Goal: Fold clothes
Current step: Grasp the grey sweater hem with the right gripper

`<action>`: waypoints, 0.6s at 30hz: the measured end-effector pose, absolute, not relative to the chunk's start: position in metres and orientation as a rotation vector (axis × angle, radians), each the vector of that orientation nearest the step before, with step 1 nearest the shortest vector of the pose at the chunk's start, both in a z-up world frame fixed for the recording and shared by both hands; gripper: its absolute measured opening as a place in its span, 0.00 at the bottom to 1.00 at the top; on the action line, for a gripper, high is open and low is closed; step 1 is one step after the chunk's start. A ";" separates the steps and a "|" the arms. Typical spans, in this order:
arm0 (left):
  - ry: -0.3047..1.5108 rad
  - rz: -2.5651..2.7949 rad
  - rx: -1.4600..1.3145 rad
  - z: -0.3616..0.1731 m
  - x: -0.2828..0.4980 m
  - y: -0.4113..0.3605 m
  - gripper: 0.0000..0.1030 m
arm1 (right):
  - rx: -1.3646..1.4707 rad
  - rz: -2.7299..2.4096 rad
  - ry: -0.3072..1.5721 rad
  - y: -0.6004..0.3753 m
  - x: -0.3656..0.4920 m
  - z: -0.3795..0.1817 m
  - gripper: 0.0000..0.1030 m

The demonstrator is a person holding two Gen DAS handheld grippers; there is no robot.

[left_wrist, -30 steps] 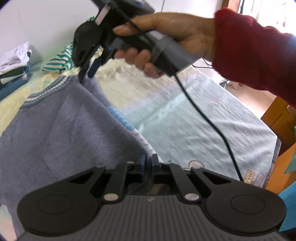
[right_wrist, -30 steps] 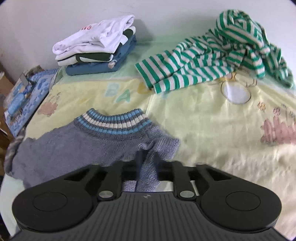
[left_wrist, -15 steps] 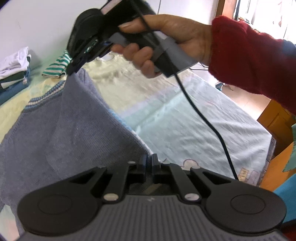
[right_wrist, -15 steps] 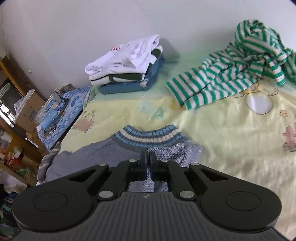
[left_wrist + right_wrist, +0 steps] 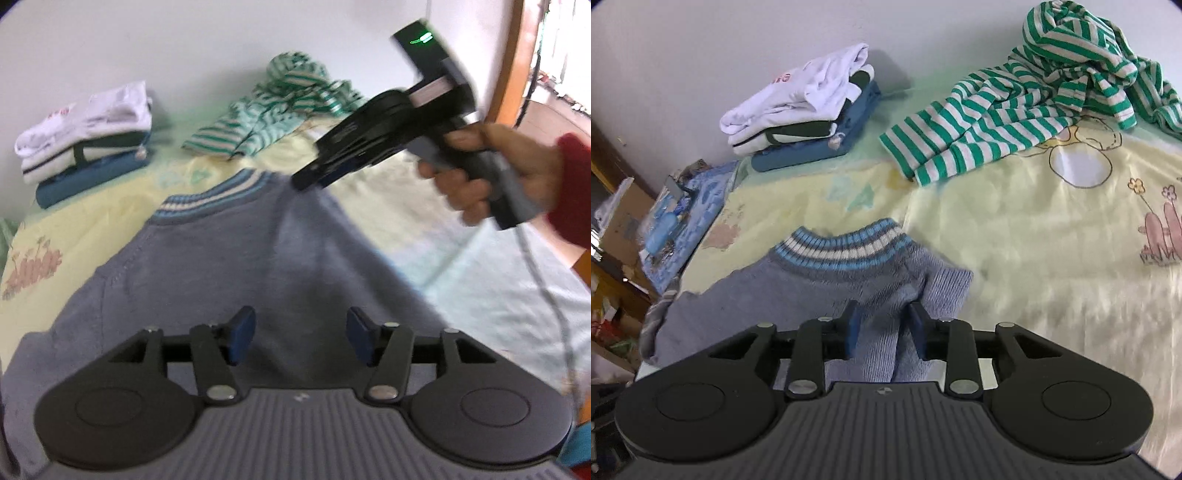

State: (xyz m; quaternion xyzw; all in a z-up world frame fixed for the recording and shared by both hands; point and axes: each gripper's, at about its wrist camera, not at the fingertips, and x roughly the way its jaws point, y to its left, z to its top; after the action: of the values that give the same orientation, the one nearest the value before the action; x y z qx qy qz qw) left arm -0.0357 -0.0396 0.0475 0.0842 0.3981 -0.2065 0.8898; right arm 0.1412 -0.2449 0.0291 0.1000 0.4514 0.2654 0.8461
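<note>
Blue pads line the jaws of the left gripper (image 5: 301, 334), and these jaws stand wide apart with nothing between them, above the lower part of the grey-blue knitted sweater (image 5: 207, 273). The jaws of the right gripper (image 5: 884, 326) are partly open, and a fold of the sweater's lighter sleeve (image 5: 942, 291) lies in the gap between them; I cannot tell if the pads press on it. In the left wrist view the right gripper is blurred, its tips are at the shoulder of the sweater beside the collar, and the cloth rises there in a ridge toward the tips. The right hand (image 5: 495, 173), with a red cuff at the wrist, holds the grip of this gripper, and a cable (image 5: 543, 280) hangs from it. The sweater lies spread on the bed (image 5: 1034, 258), with its striped blue and white collar (image 5: 846, 245) turned toward the wall side of the bed. The bed carries a pale yellow sheet with printed pictures. Near the far edge of the bed, against the wall, stands a pile of folded clothes (image 5: 805, 107), white on top and dark blue below. Toward the far right corner lies a crumpled green and white striped garment (image 5: 1034, 107), well apart from the sweater. At the left edge of the bed a blue patterned packet (image 5: 683, 214) rests.
</note>
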 end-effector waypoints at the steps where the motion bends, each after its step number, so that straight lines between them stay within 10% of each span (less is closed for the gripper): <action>1: 0.841 -0.424 0.175 0.041 -0.028 -0.040 0.61 | 0.207 0.554 0.955 -0.242 0.144 0.028 0.31; 4: 0.896 -0.436 0.164 0.025 -0.012 -0.040 0.57 | 0.202 0.541 0.975 -0.236 0.149 0.024 0.31; 9: 0.883 -0.494 0.156 0.027 -0.017 -0.048 0.07 | 0.211 0.545 0.999 -0.230 0.153 0.022 0.07; 18: 0.846 -0.429 0.192 0.043 -0.031 -0.039 0.07 | 0.248 0.656 0.912 -0.212 0.151 0.036 0.06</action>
State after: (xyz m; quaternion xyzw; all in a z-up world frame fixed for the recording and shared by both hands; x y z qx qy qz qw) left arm -0.0315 -0.0395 0.0428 0.0925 0.4066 -0.2062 0.8852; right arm 0.1507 -0.2122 0.0358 0.1174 0.4313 0.3101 0.8391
